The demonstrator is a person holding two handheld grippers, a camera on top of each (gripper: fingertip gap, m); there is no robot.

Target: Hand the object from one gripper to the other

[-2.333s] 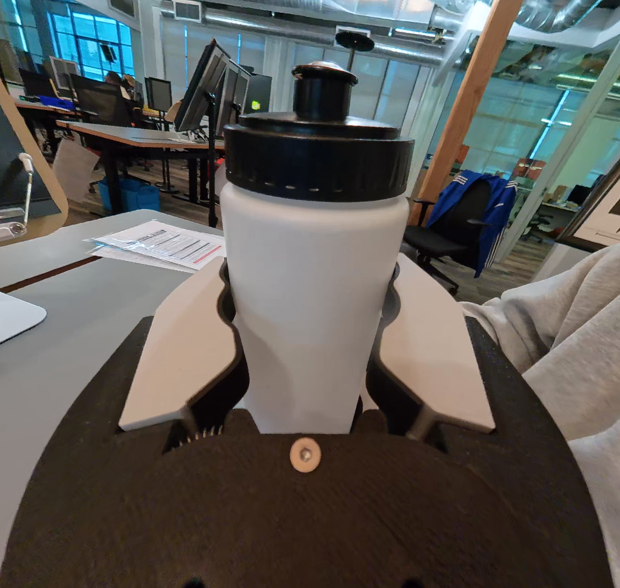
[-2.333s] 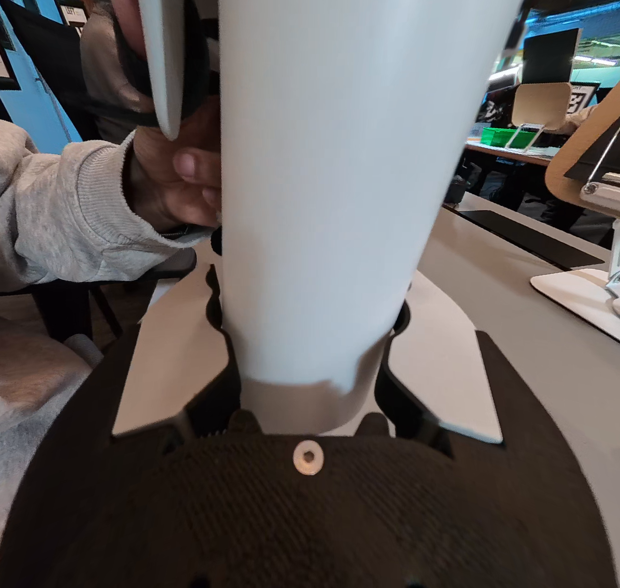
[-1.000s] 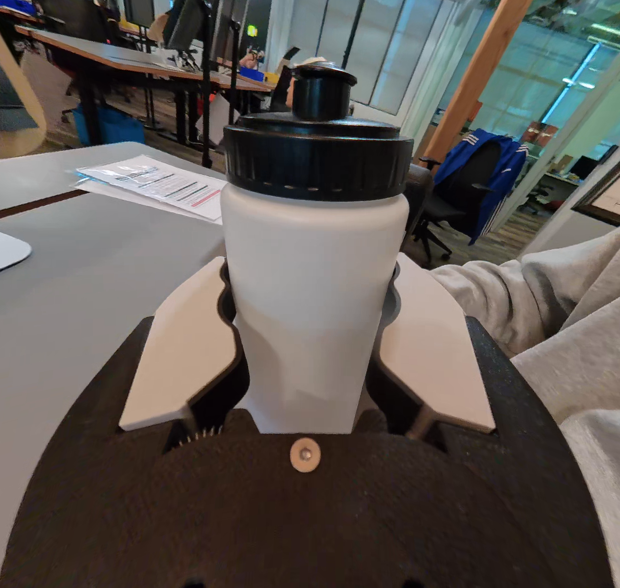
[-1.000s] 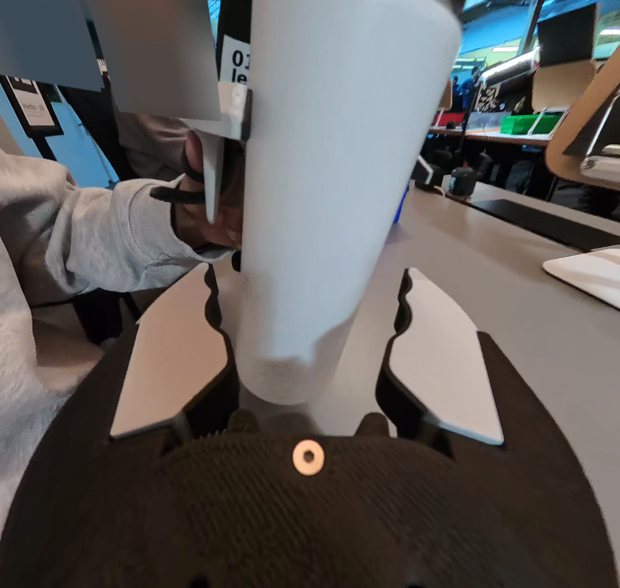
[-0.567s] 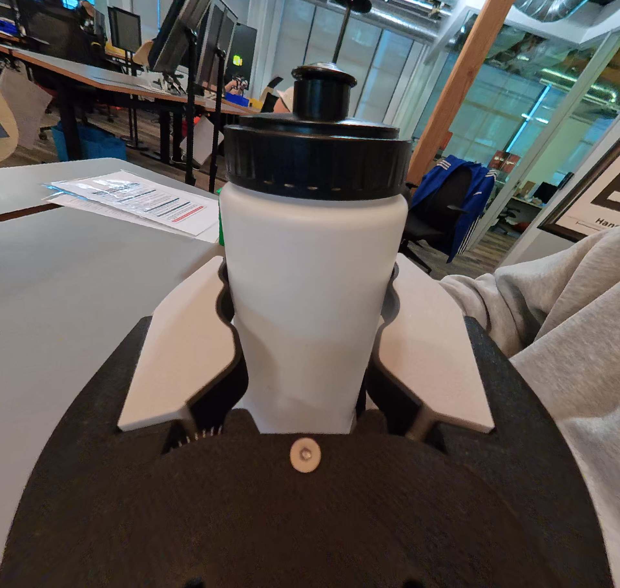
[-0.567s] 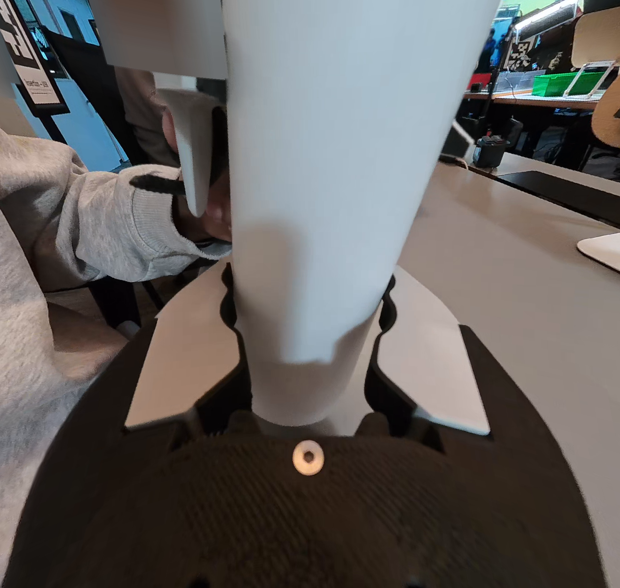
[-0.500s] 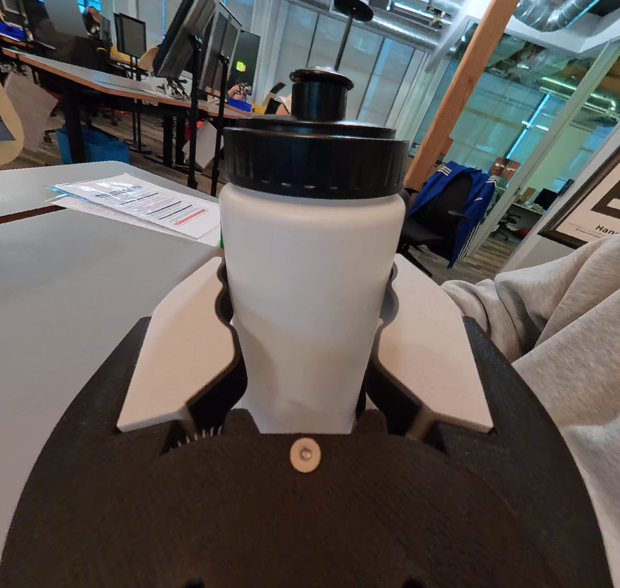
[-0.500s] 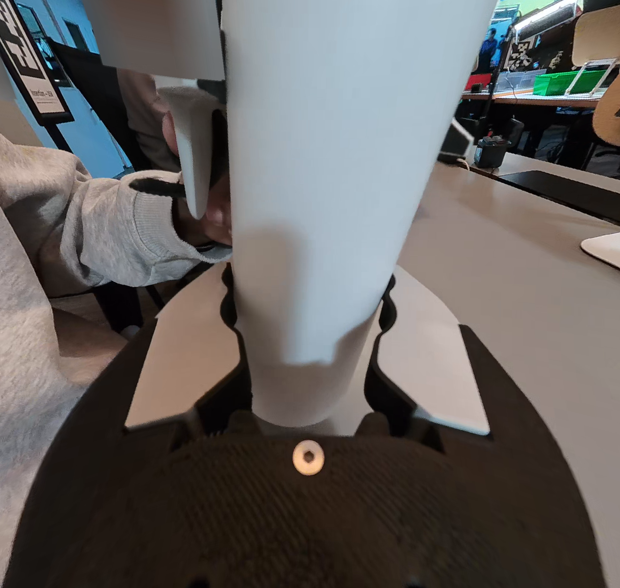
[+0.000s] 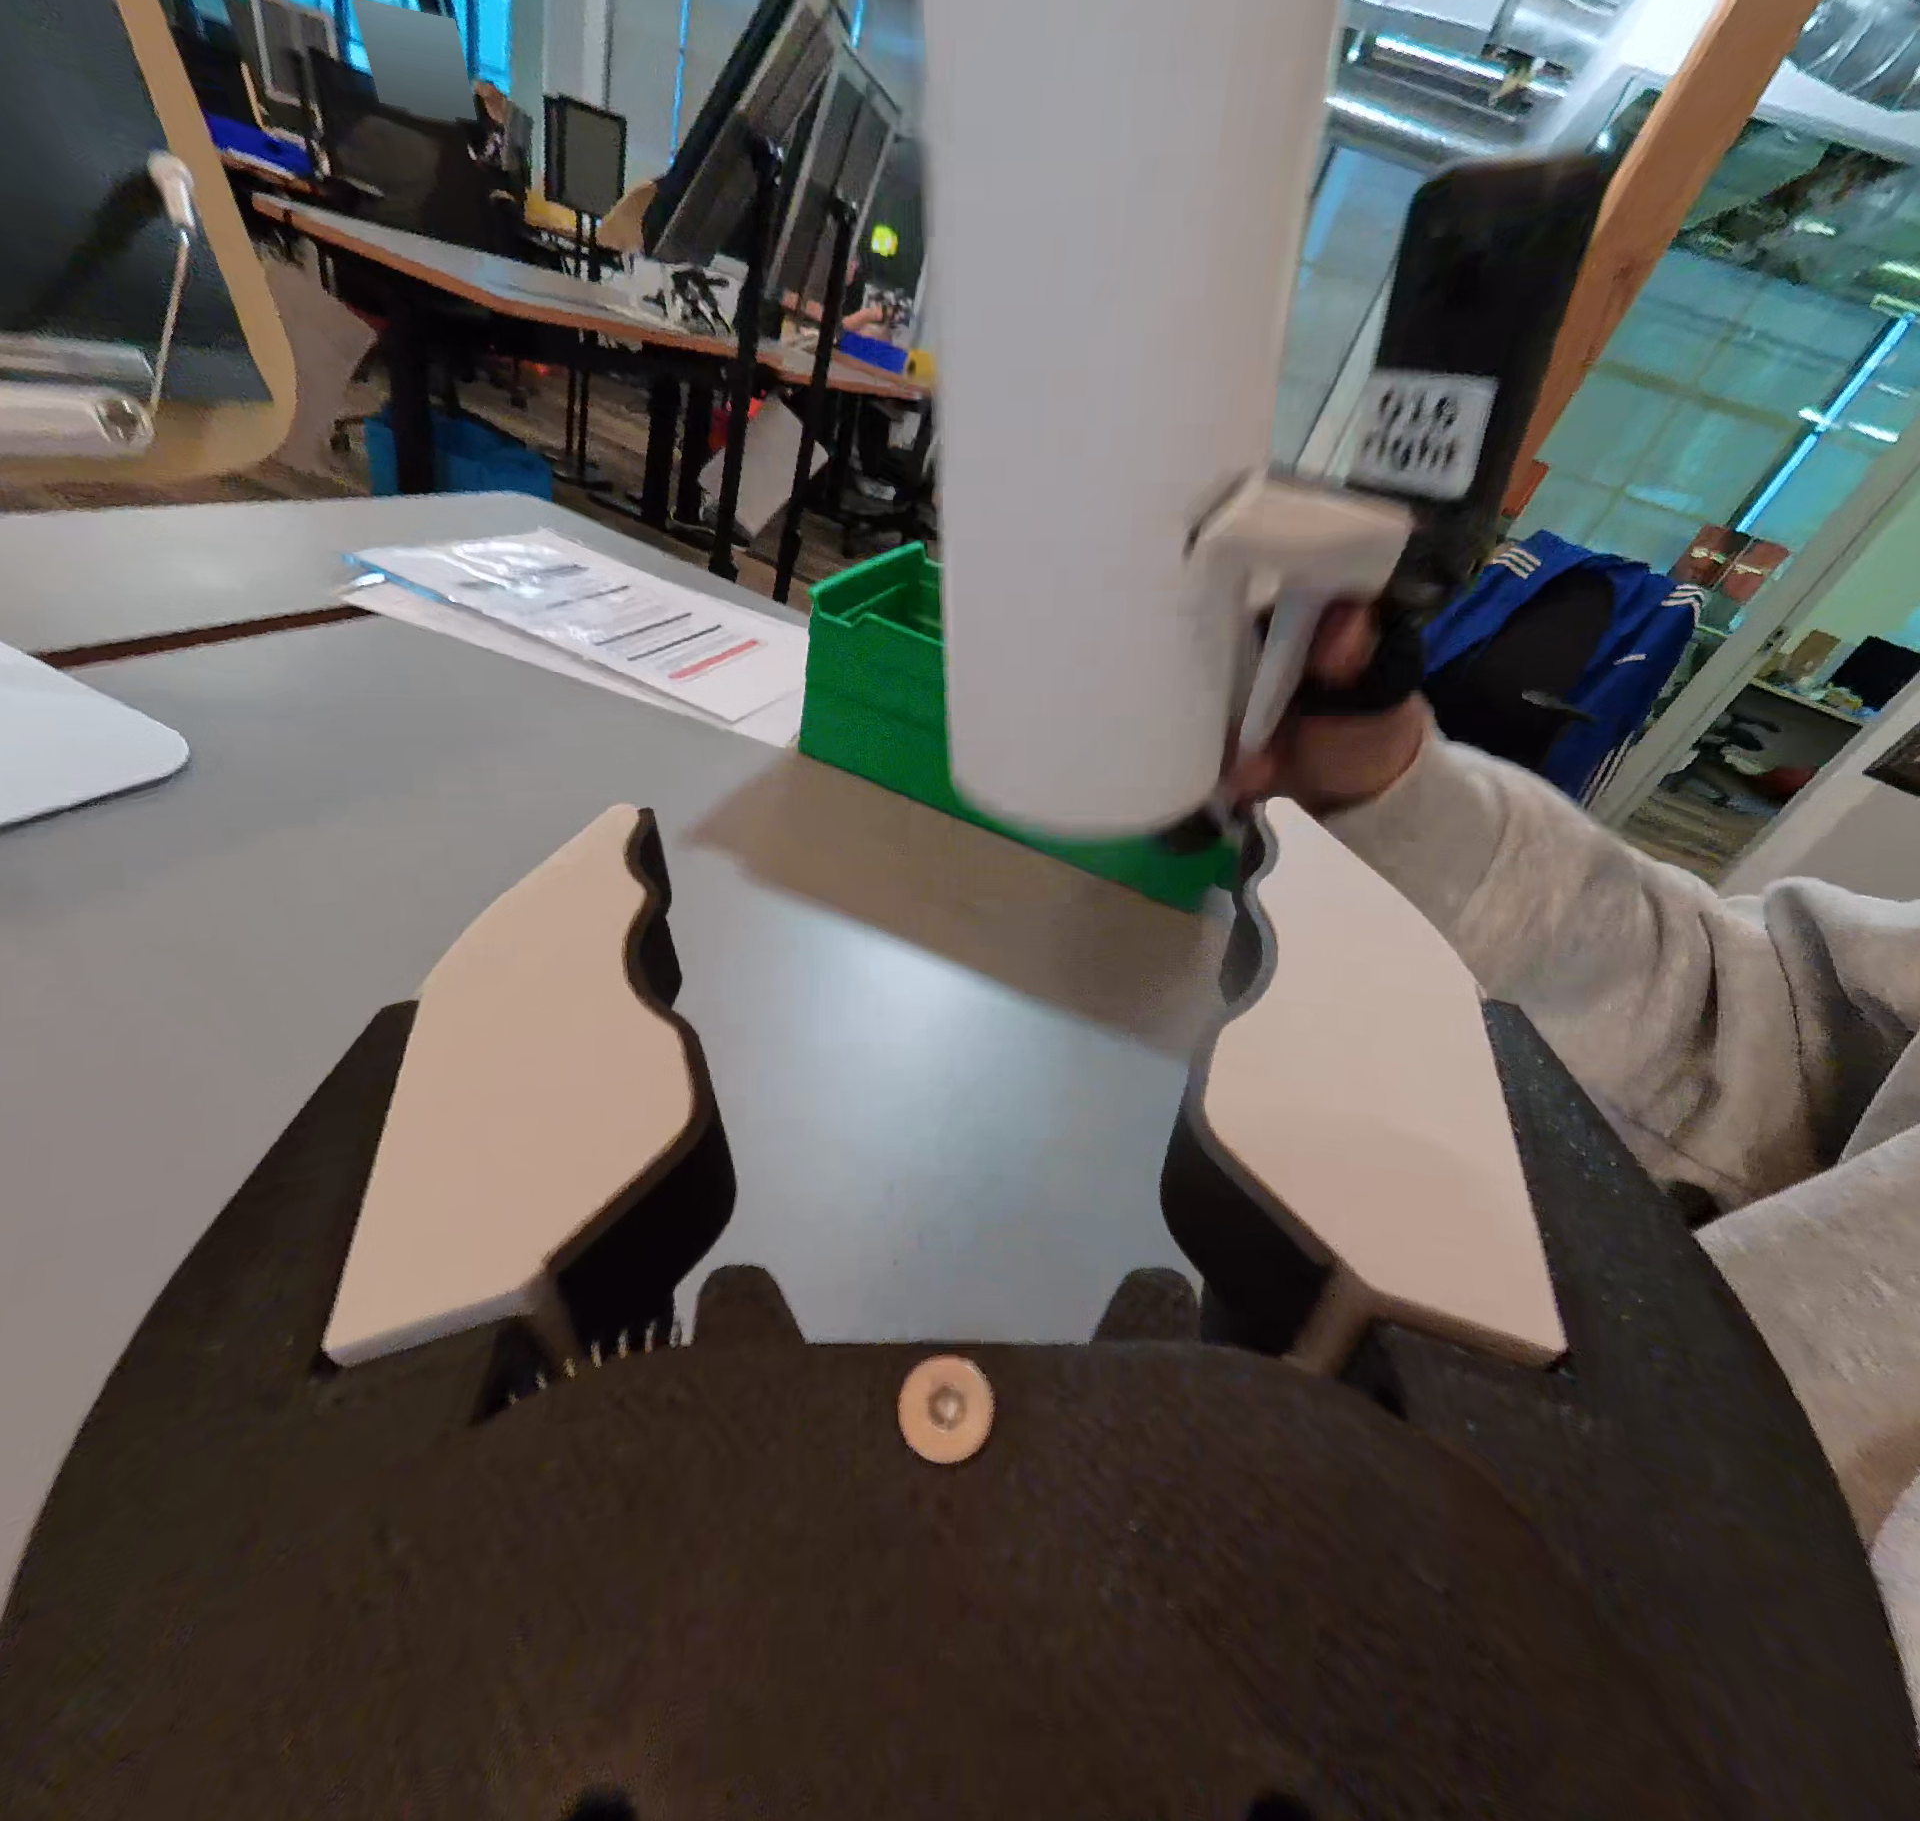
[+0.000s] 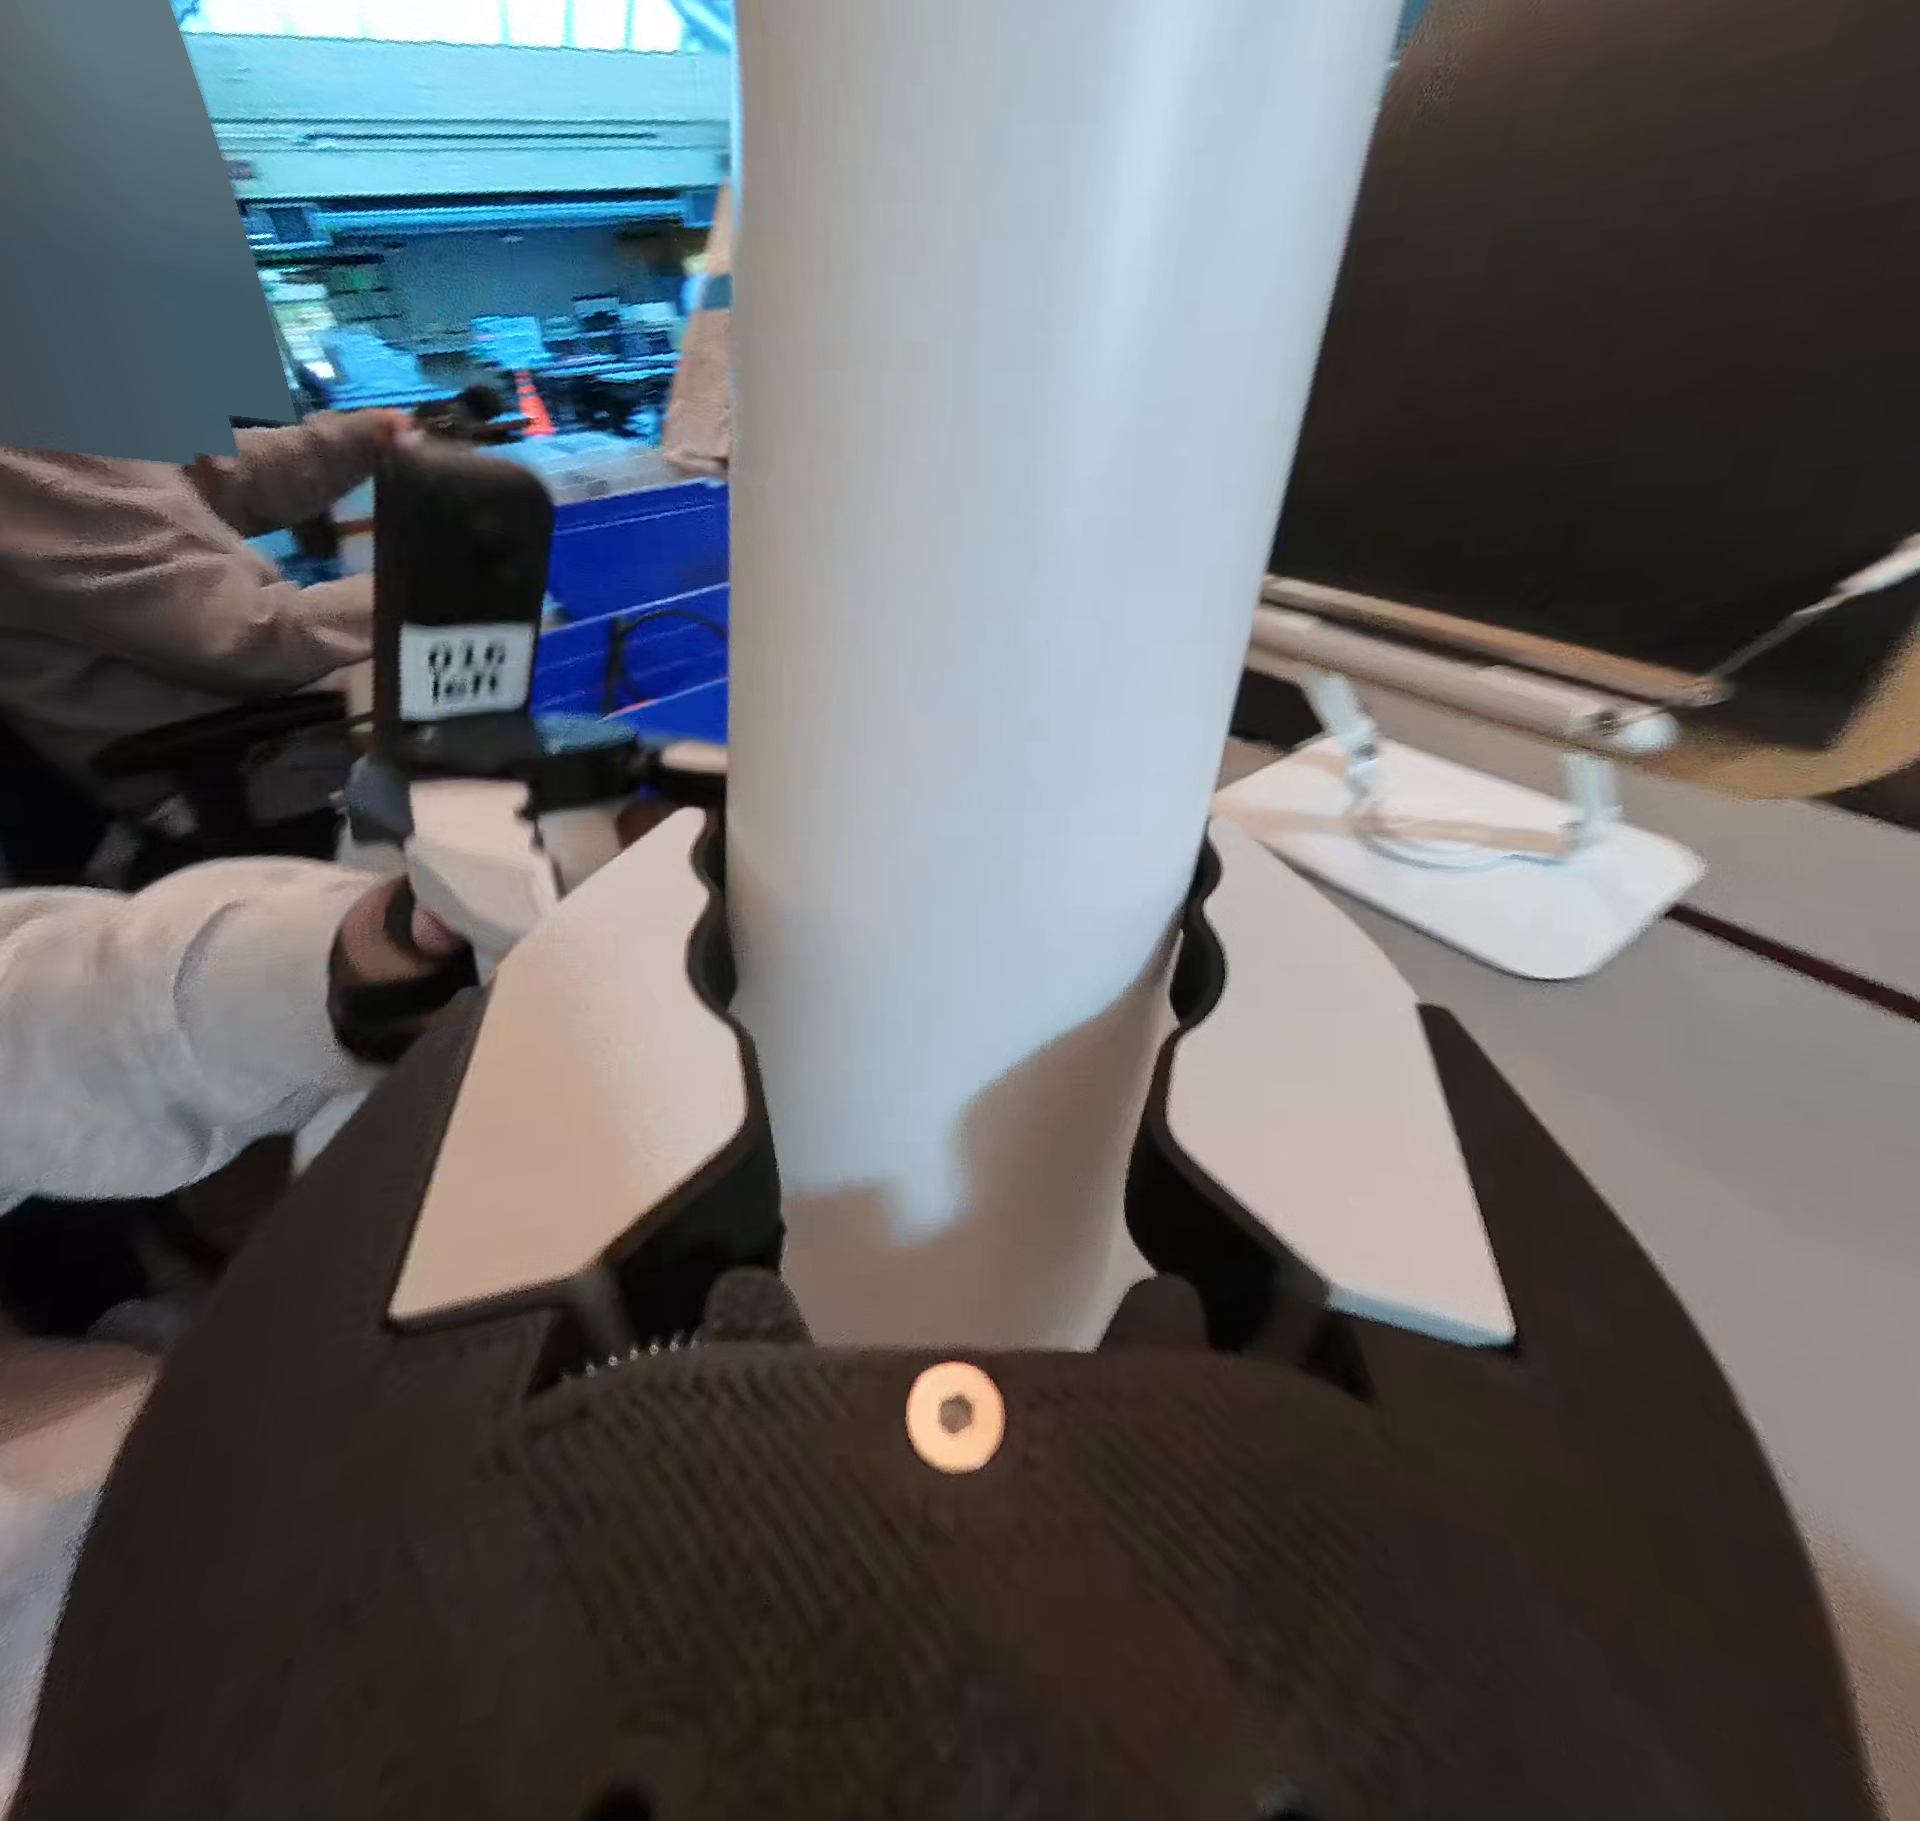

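White bottle [image 10: 997,566], upright, filling the centre of the right wrist view from the top edge down to the gripper body. Clamped low on its body by the right gripper [image 10: 956,950], both white fingers [image 10: 582,1075] pressed against its sides. Cap out of frame above.

In the left wrist view, same bottle [image 9: 1112,348] in the upper centre, held clear above the grey table [image 9: 260,888], its rounded bottom edge hanging just over the tips of the left gripper [image 9: 945,898]. Left gripper spread wide, nothing between its fingers [image 9: 530,1096], only bare tabletop showing through the gap. Right gripper also seen there at centre right, gripping the bottle's lower side, with a hand [image 9: 1340,722] in a grey sleeve behind it.

Green bin [image 9: 883,691] on the table behind the bottle, partly hidden by it. Printed sheets in a clear sleeve [image 9: 582,608] at centre left, near the table's far edge. White stand base [image 9: 73,753] at the left edge of the frame. Open grey surface across the lower left and centre. Desks, monitors and a blue jacket on a chair [image 9: 1600,649] well beyond the table.
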